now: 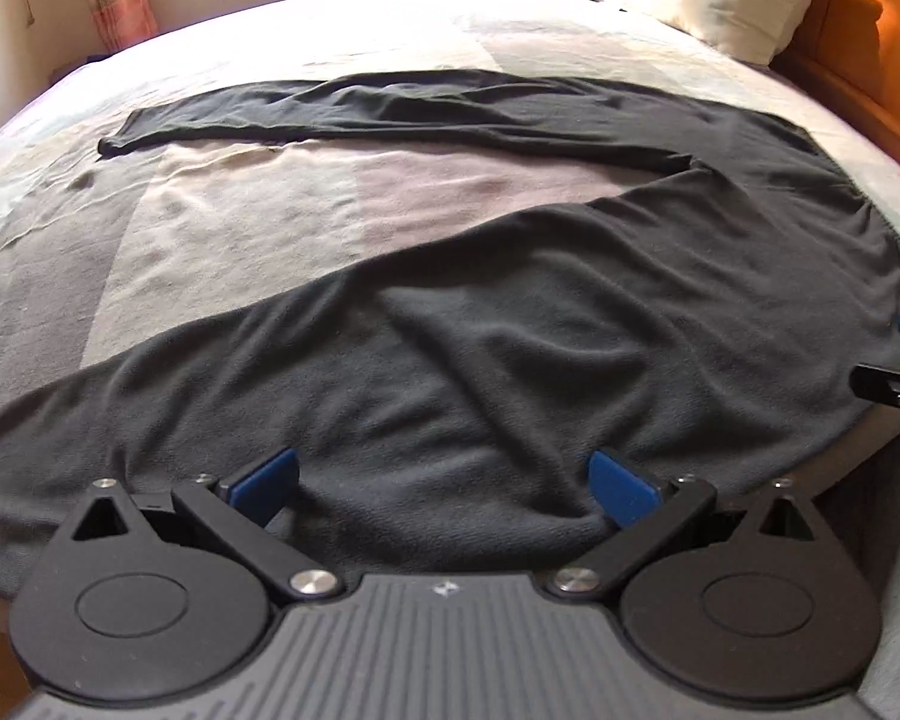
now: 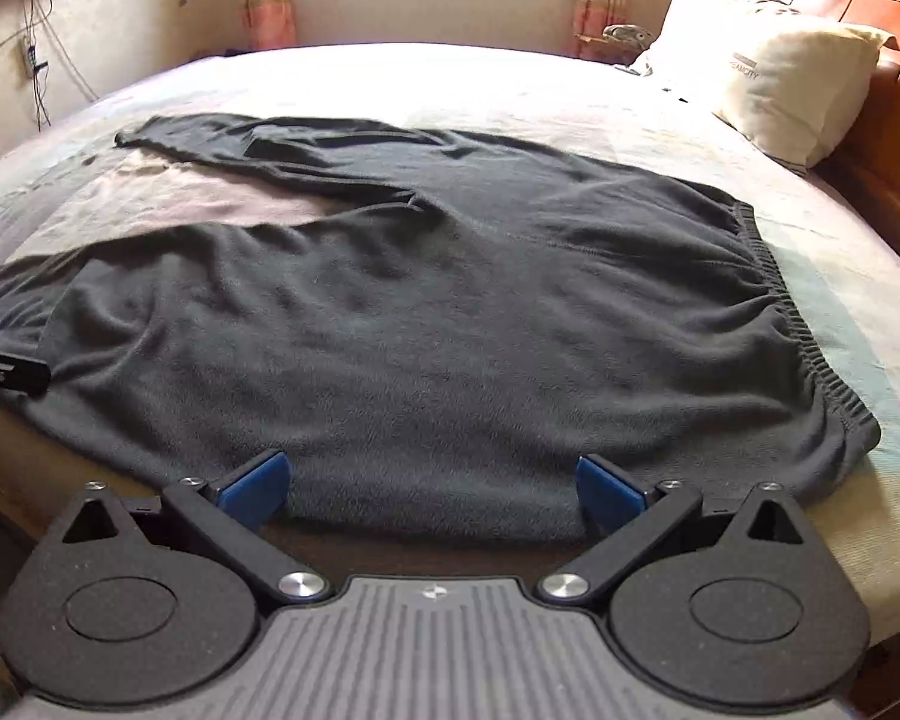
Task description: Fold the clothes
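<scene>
While both grippers wait at the near edge of the bed (image 1: 222,222), nothing is held yet. Seen from the left wrist, the left gripper (image 1: 444,483) has its blue fingers (image 1: 267,480) spread wide, released, hovering over or resting on the near leg of the dark trousers (image 1: 510,324). That leg runs off to the left along the near edge; the other leg (image 1: 342,114) lies far across the bed, also pointing left, so the two splay apart in a V that meets on the right. Part of the right gripper shows at the right edge.

From the right wrist, the right gripper (image 2: 429,489) is likewise spread and empty, its fingers (image 2: 609,492) straddling the near fold of the trousers' seat. The elastic waistband (image 2: 792,324) curves just to the right of it, and the legs stretch away to the left. A pillow (image 2: 774,84) sits at the far right, well apart.

My judgement: the trousers' long axis runs left to right, parallel to the near edge. The right gripper is nearer the waist, the left nearer the leg, so both would pinch the near edge and carry it far to lay one leg on the other.
</scene>
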Available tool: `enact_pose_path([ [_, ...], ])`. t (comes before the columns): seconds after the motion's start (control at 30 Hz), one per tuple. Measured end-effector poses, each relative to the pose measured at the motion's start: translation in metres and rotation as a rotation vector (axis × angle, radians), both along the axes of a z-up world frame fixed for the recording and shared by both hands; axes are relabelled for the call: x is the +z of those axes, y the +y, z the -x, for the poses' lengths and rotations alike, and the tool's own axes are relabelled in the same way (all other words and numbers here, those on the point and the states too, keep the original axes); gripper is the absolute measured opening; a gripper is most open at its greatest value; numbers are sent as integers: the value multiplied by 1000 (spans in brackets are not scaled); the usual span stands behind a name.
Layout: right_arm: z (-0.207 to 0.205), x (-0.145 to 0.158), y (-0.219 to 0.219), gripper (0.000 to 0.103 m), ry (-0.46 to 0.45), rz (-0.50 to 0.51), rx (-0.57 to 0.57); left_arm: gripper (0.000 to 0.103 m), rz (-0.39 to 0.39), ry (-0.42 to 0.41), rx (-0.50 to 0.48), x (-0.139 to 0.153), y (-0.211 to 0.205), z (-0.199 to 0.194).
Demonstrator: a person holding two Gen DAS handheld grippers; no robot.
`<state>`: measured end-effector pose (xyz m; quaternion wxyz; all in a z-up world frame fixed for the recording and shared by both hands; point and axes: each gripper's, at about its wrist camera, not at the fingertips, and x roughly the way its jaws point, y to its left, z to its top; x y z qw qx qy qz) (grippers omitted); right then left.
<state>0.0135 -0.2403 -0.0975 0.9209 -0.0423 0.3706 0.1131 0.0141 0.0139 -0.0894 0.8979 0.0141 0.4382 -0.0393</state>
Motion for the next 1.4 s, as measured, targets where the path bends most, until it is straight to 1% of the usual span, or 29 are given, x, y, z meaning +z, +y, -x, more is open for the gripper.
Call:
enact_pose_path([
  [0.07, -5, 1, -1, 103, -18, -17, -14, 102, 6, -13, -19, 0, -6, -3],
  [0.17, -13, -10, 1, 103, 28, -5, -57, 102, -7, 8, -3, -11, -8, -4],
  [0.23, -7, -12, -4, 103, 25, -16, -61, 103, -10, 14, 7, -17, -8, -3],
  [0.37, -1, -5, -15, 103, 63, -6, -100, 102, 5, 36, 16, -16, -4, -1],
  [0.43, -2, 4, -19, 103, 42, -19, -115, 102, 16, 40, 30, -15, -2, -4],
  [0.53, -17, 20, -30, 103, -54, -19, -108, 102, 11, 37, 42, -16, -4, -5],
  [0.67, -61, 19, -64, 103, -95, -124, -188, 102, 2, 35, 56, -17, -6, -5],
  [0.73, -78, 8, -82, 103, -58, -199, -232, 102, 6, 44, 54, -16, -5, -6],
  [0.8, -84, -4, -94, 103, -11, -216, -279, 102, 4, 56, 51, -15, -4, -8],
  [0.93, -73, -7, -88, 103, -19, -166, -293, 102, 0, 78, 60, -13, -7, -12],
  [1.0, -68, -9, -86, 103, -24, -141, -300, 102, 22, 77, 61, -9, -9, -14],
  [1.1, -61, -11, -81, 103, -30, -104, -310, 102, 84, 40, 6, 9, -20, -18],
  [1.17, -55, -13, -79, 103, -34, -79, -317, 102, 117, 15, -51, 25, -33, -28],
  [1.27, -49, -15, -74, 103, -52, -58, -322, 102, 179, 0, -177, 52, -59, -55],
  [1.33, -45, -15, -71, 103, -74, -57, -322, 102, 222, 6, -276, 69, -82, -80],
  [1.4, -42, -16, -68, 103, -93, -59, -320, 102, 280, 35, -374, 81, -110, -110],
])
